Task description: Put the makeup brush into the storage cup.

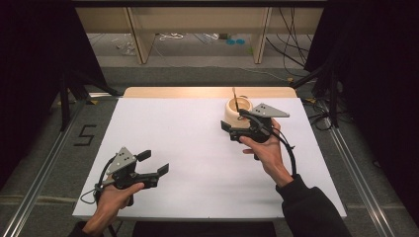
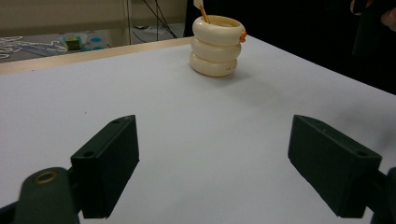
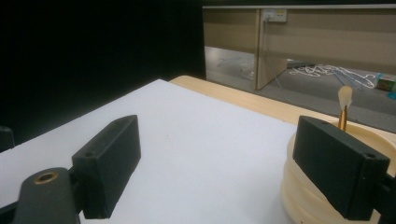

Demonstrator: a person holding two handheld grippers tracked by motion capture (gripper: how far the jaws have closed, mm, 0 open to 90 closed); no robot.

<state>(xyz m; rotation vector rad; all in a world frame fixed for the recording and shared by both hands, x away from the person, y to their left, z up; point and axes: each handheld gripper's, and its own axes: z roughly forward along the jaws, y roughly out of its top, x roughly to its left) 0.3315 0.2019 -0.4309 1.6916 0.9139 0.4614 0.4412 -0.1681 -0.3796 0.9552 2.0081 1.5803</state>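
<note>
Two grippers: you hold both spread, gripping nothing.
Left gripper (image 1: 155, 163): low near your edge, resting clear.
Right gripper (image 1: 231, 120): just beside the holder, likely lined up to reach it.
Ribbed cream holder (image 2: 215, 45): far right of the table (image 1: 188, 143), brush (image 3: 344, 108) upright inside.

On the table (image 1: 197, 148), a ringed pot (image 1: 236, 112) stands toward one o'clock, near the far edge, with a brush (image 1: 235, 100) upright in it. The right gripper (image 1: 236, 126) hangs just before the pot. The left gripper (image 1: 154, 163) sits well apart at eight o'clock, near the front edge.
</note>
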